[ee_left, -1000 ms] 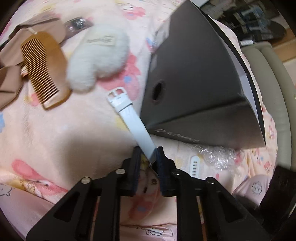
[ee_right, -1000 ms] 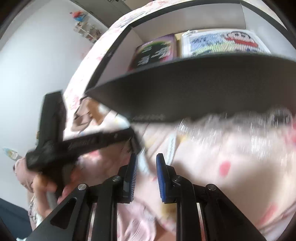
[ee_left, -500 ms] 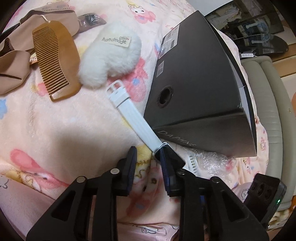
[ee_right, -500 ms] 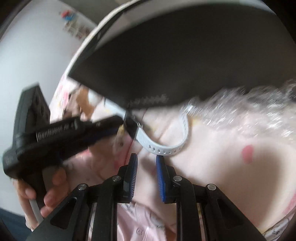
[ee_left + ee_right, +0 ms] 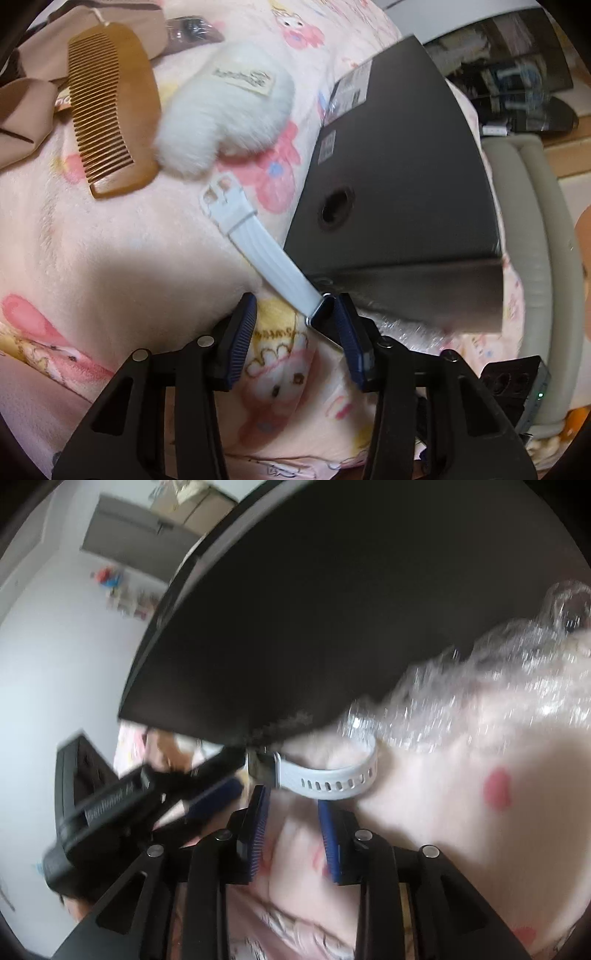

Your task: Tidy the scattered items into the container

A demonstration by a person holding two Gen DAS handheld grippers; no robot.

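A white-strapped watch (image 5: 258,243) lies on the pink blanket against the black box (image 5: 402,177). My left gripper (image 5: 295,317) is open; the watch case rests against its right finger (image 5: 349,332). In the right wrist view my right gripper (image 5: 291,808) is open, just below the watch's other strap (image 5: 332,779), under the box's (image 5: 332,609) near wall. The left gripper's fingers (image 5: 207,775) show there, at the watch case.
A wooden comb (image 5: 110,122), a white fluffy pouch (image 5: 221,110) and beige cloth (image 5: 22,110) lie on the blanket left of the box. Crumpled clear plastic (image 5: 480,686) lies by the box's front. A grey cushioned edge (image 5: 532,258) runs at right.
My left gripper has opened and released the watch, which now lies on the blanket. My right gripper has moved in closer to the watch strap and opened slightly wider.
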